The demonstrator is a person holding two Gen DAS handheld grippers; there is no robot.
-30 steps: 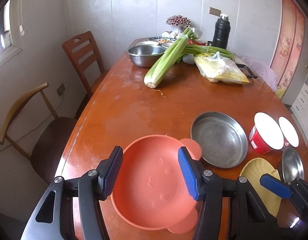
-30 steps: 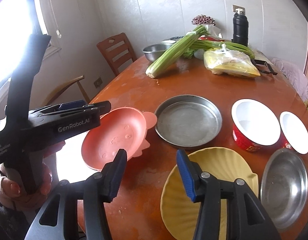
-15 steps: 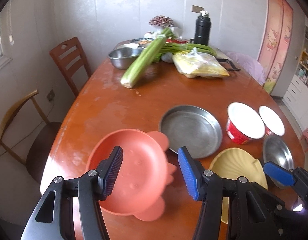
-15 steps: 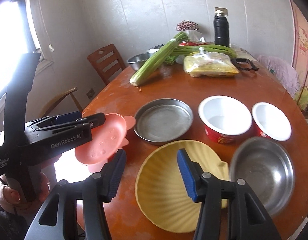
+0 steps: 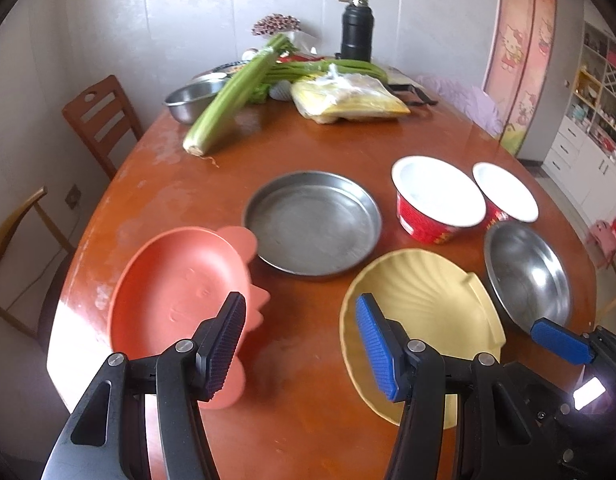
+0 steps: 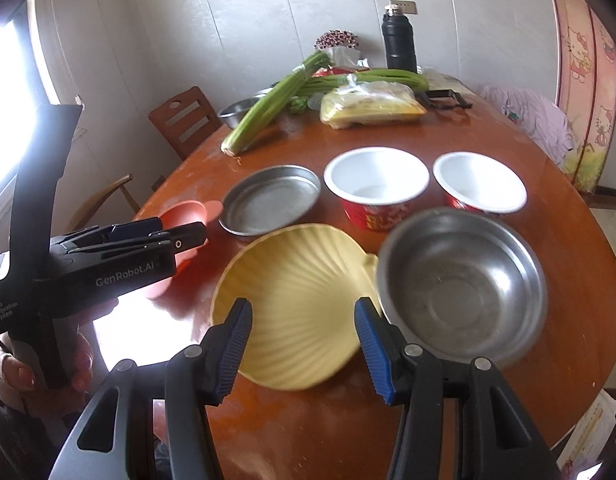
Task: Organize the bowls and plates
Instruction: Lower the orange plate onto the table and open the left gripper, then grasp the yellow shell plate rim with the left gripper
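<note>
shell plate (image 6: 296,300) before flat pan (image 6: 270,198) | steel bowl (image 6: 463,284) right (seemingly touching) | cups (image 6: 377,184) behind

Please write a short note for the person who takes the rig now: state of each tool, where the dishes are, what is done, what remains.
Left tool: open, empty, above the table between the orange plate and the yellow shell plate.
Right tool: open, empty, over the yellow shell plate.
Flat steel pan, two red bowls and steel bowl stand separately.
Done: nothing stacked.
Left: stack plates, nest bowls.
</note>
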